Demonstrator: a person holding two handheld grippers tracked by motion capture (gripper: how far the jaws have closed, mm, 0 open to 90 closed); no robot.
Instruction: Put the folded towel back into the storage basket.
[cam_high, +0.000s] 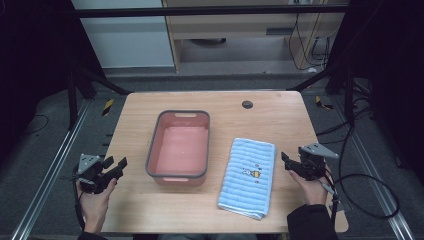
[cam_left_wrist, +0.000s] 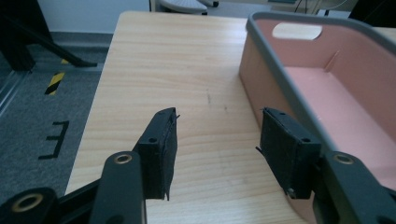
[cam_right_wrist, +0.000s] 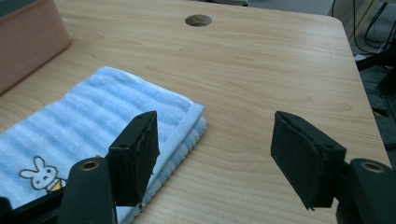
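Both grippers are spread wide and empty: left gripper (cam_high: 114, 165) at lower left, right gripper (cam_high: 290, 162) at lower right beside the towel (cam_high: 248, 176). The bin (cam_high: 178, 147) sits mid-frame. A low grab could bunch the folded towel's layers. The right gripper view shows its rabbit print clearly.

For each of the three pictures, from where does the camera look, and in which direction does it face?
High view: fixed above the person's side, facing forward and down on the light wooden table; forearms, left gripper and right gripper show.
Left gripper view: rides the left gripper, looking along its open jaws across the table toward the empty pink plastic basin with grey rim.
Right gripper view: rides the right gripper, facing the folded blue striped towel with a rabbit print.
Shared: the basin and the tabletop show in both gripper views.
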